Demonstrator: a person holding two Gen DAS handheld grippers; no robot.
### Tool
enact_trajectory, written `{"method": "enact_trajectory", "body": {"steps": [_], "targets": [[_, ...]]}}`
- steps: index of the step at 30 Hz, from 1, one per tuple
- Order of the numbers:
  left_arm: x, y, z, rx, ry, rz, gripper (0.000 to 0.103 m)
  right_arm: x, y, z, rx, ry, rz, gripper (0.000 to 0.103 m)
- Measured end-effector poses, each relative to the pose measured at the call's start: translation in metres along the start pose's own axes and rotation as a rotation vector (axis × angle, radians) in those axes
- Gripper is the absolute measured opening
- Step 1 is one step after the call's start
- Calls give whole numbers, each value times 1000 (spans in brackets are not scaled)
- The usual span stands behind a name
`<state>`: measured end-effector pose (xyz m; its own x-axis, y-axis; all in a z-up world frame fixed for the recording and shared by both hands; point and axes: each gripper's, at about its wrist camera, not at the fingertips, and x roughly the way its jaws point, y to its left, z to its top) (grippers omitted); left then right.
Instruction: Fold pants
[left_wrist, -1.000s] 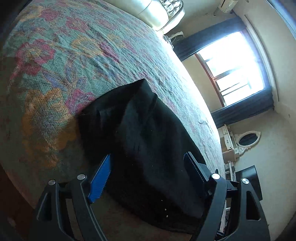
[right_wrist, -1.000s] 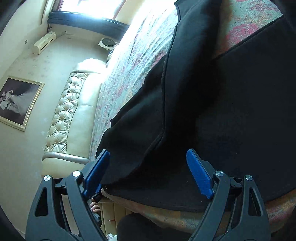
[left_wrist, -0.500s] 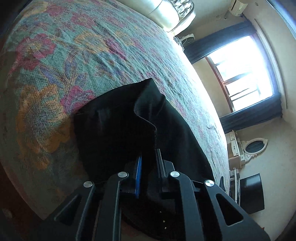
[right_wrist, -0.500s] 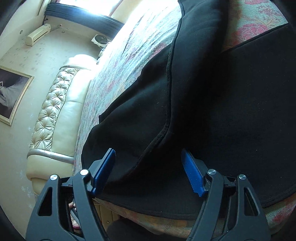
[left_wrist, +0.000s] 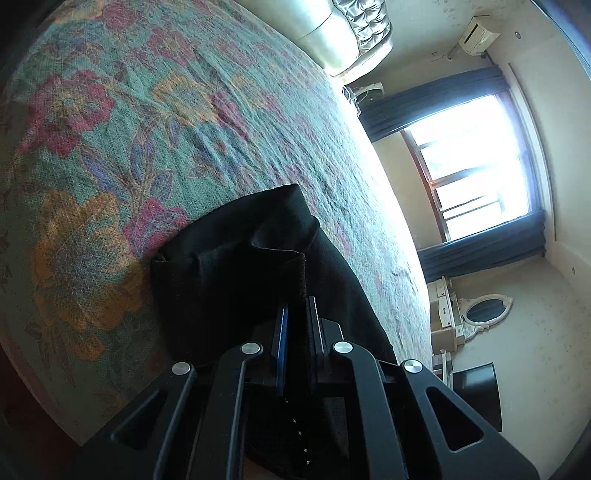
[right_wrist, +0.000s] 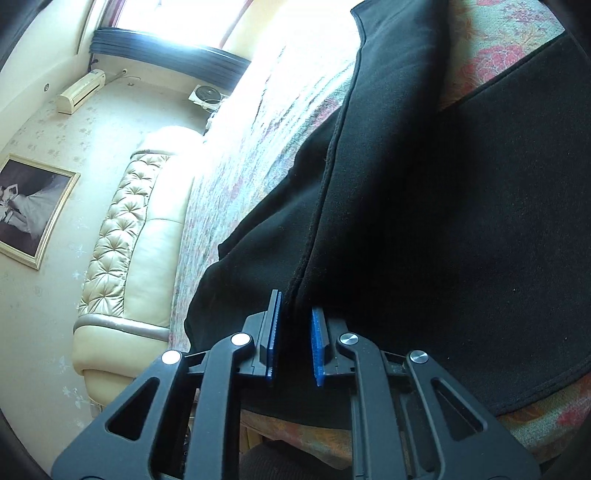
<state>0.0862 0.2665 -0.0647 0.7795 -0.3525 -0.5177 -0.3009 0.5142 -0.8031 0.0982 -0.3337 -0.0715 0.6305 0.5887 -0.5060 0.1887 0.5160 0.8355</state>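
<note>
Black pants (left_wrist: 229, 266) lie on a floral bedspread (left_wrist: 147, 110) near the bed's front edge. My left gripper (left_wrist: 297, 317) is shut on a raised fold of the cloth at the pants' near end, and the fabric stands up in a ridge ahead of the pads. In the right wrist view the pants (right_wrist: 443, 221) spread wide across the bedspread (right_wrist: 258, 129), one leg running away toward the top. My right gripper (right_wrist: 295, 321) has its jaws closing on a seamed edge of the pants, with the black cloth pinched between the blue pads (right_wrist: 317, 339).
A cream tufted headboard (right_wrist: 122, 240) ends the bed, under a framed picture (right_wrist: 29, 206). A bright window (left_wrist: 476, 162) with dark curtains, an oval mirror (left_wrist: 484, 310) and a dark screen (left_wrist: 476, 391) stand beyond the bed's far side.
Both grippers went from wide open to closed on the pants, the left first, the right in the last half second. The cloth now bunches up at each pair of pads.
</note>
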Motion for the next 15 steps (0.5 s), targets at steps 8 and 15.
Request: {"method": "enact_trajectory", "body": {"steps": [8,15], "targets": [[-27,8,2,-14,-27,-4,8,-14,-7,-17,21,41,48,14],[-44,45,2,-68,-56,41,1,-16,-25,-31,29,76,24,12]]}}
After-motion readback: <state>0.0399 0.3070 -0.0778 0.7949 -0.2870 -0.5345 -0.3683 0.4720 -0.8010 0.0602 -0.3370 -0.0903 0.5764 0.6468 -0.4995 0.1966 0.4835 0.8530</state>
